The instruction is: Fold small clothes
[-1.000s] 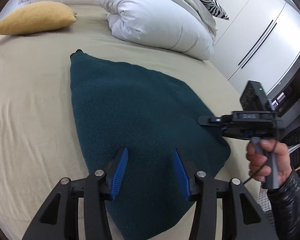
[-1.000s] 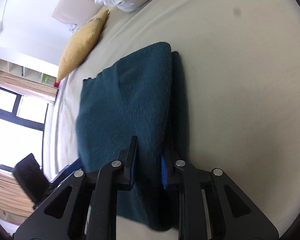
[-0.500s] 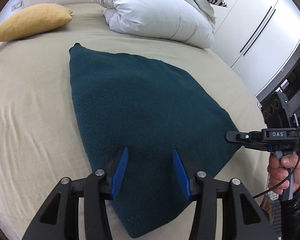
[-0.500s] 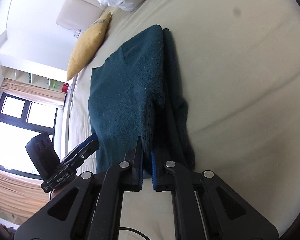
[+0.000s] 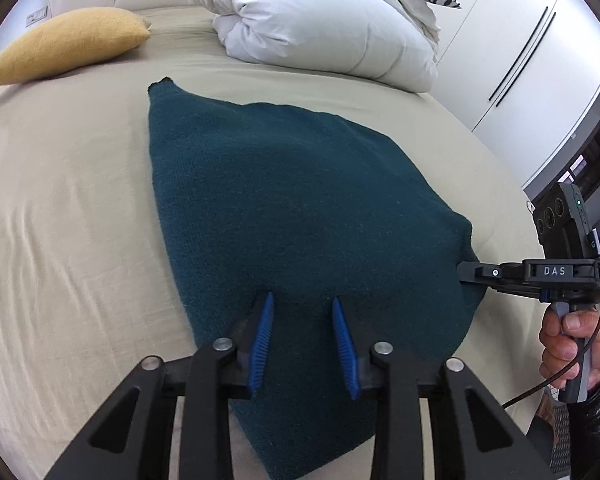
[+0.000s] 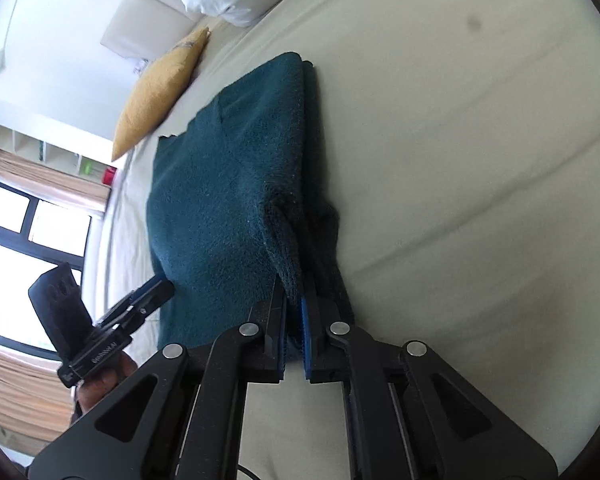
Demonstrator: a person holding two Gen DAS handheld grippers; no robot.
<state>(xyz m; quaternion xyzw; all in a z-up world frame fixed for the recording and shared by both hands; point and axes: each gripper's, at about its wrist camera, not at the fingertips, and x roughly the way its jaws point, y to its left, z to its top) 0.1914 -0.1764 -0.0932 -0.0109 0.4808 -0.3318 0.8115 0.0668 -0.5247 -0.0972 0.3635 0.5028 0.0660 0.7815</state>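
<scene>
A dark teal knitted garment (image 5: 284,208) lies folded on the beige bed sheet (image 5: 60,216). My left gripper (image 5: 302,304) is open, its blue pads hovering just over the garment's near part. My right gripper (image 6: 294,292) is shut on the garment's right edge (image 6: 288,248), pinching a raised fold of fabric; it also shows at the right of the left wrist view (image 5: 466,272). The garment shows in the right wrist view (image 6: 220,208) with the left gripper (image 6: 156,294) beside its near-left edge.
A yellow pillow (image 5: 64,44) lies at the far left of the bed. A white duvet (image 5: 324,20) is heaped at the head. White wardrobe doors (image 5: 516,60) stand to the right. A window (image 6: 28,224) is beyond the bed's far side.
My right gripper closed on the garment's right edge and pulled it outward, lifting a fold. My left gripper narrowed slightly and stayed over the near part.
</scene>
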